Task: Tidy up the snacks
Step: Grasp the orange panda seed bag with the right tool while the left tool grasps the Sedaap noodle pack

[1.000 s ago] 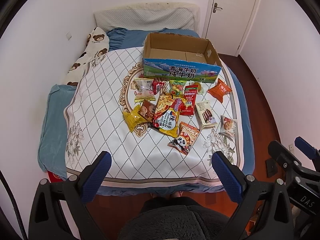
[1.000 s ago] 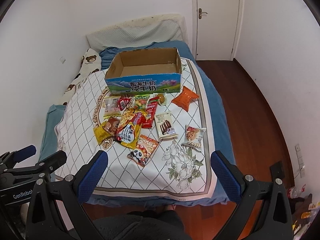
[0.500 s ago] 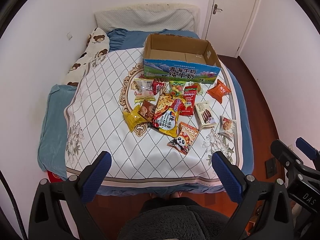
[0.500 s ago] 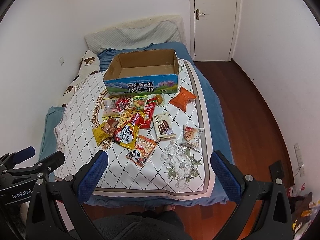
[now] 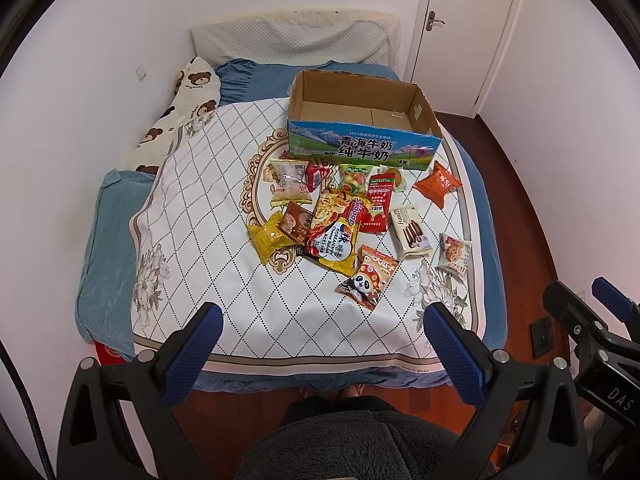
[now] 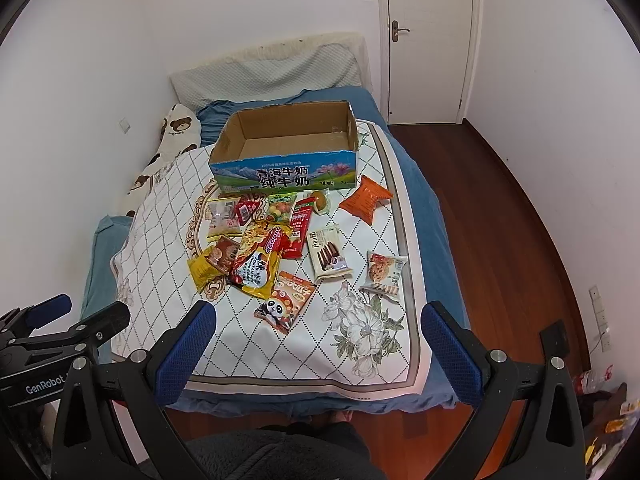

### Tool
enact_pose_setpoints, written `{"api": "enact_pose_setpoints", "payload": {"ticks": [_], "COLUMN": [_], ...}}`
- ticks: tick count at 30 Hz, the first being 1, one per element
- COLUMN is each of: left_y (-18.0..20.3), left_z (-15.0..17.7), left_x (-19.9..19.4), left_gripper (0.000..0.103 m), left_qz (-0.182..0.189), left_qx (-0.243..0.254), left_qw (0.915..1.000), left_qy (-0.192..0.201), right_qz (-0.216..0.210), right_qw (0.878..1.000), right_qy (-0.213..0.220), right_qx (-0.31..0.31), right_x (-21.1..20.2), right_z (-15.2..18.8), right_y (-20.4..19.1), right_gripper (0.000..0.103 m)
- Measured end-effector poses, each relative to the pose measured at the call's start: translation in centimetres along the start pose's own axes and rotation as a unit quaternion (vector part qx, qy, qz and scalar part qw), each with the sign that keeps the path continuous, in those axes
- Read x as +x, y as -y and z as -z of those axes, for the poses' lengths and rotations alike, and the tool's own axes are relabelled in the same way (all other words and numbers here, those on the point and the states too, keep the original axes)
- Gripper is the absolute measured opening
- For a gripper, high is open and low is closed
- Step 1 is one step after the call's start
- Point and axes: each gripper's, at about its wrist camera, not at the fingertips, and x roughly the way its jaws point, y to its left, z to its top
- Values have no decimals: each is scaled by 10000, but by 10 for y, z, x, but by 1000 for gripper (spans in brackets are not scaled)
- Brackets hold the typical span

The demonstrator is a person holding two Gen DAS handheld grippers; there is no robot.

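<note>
Several snack packets lie on the white quilted bed cover (image 5: 200, 248) in front of an empty open cardboard milk box (image 5: 362, 120), also in the right wrist view (image 6: 286, 148). Among them are a large yellow noodle pack (image 5: 336, 232), a panda packet (image 5: 368, 278), a white cookie pack (image 5: 410, 232), an orange packet (image 5: 438, 184) and a chocolate-chip cookie packet (image 6: 386, 274). My left gripper (image 5: 324, 344) is open and empty above the bed's foot. My right gripper (image 6: 320, 342) is open and empty there too, right of the left one.
The bed stands against the left wall with a grey pillow (image 5: 292, 42) and a bear-print pillow (image 5: 188, 92) at its head. A wooden floor (image 6: 492, 216) runs along the right side to a closed white door (image 6: 428, 36). Small items lie on the floor at the lower right.
Both grippers have drifted slightly; the bed and snacks sit a little differently in the views. Nothing was taken hold of or moved on the bed.
</note>
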Motion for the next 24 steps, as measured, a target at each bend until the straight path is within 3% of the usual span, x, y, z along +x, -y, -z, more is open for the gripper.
{"api": "enact_pose_setpoints", "payload": {"ticks": [8, 13, 18, 24], "left_y": [2, -4, -19, -43], "left_z": [-9, -18, -23, -22], "left_x": [-5, 33, 85, 151], "left_gripper": [103, 103, 103, 103], "left_qz": [-47, -367, -824, -1453], "left_qx": [-44, -36, -45, 182], "left_qw": [10000, 9993, 9961, 9871], "left_qy": [-22, -88, -322, -652], "right_qz": [-45, -80, -214, -600], "right_qw": [10000, 9994, 9950, 9741], "right_qy": [-25, -96, -551, -1542], "right_qx": [55, 326, 800, 1544], "right_x": [0, 24, 94, 223], "right_z": [0, -4, -5, 16], "right_y": [-1, 9, 20, 21], "right_gripper": [103, 103, 103, 103]}}
